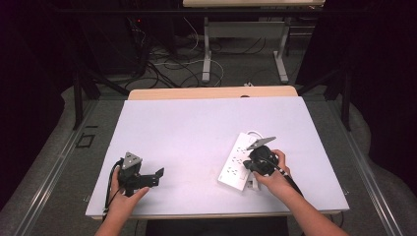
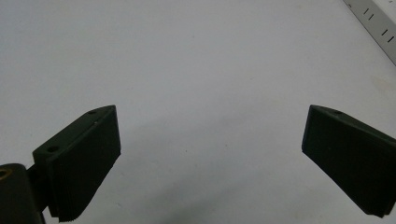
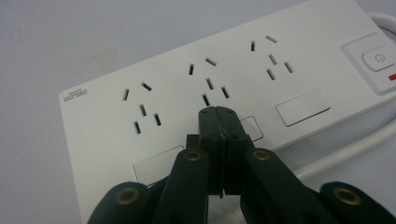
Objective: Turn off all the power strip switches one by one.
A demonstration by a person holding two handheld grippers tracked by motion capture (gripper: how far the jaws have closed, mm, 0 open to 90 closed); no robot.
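Closest to the camera we saw 2 forearms coming in from the bottom edge, each hand holding a gripper over a pale lavender-white table top [image 1: 196, 128]. We found the left gripper [image 1: 158, 175] near the front left corner of that surface, held by the left hand [image 1: 123, 194], its jaws spread wide with nothing between them; in the left gripper view the bare matte surface lay under the 2 black pads [image 2: 84, 163]. We saw the right gripper [image 3: 218, 114] clenched, its jaws pressed flat together and holding nothing, with the tips just above or touching the white power strip [image 3: 196, 88] beside its middle socket group; we could not tell which. The right hand [image 1: 275, 174] held it at the front right part of the table. The strip lay flat, slanted, with 3 socket groups, a power button [image 3: 378, 58] at its far end and a white cord [image 3: 355, 144] running along its side.

Beyond the table's far edge we saw a strip of light wood [image 1: 211, 92], grey carpet, a tangle of dark and white cables [image 1: 167, 64] on the floor, and the white legs of another desk [image 1: 206, 49]. Black curtains closed in both sides of the room.
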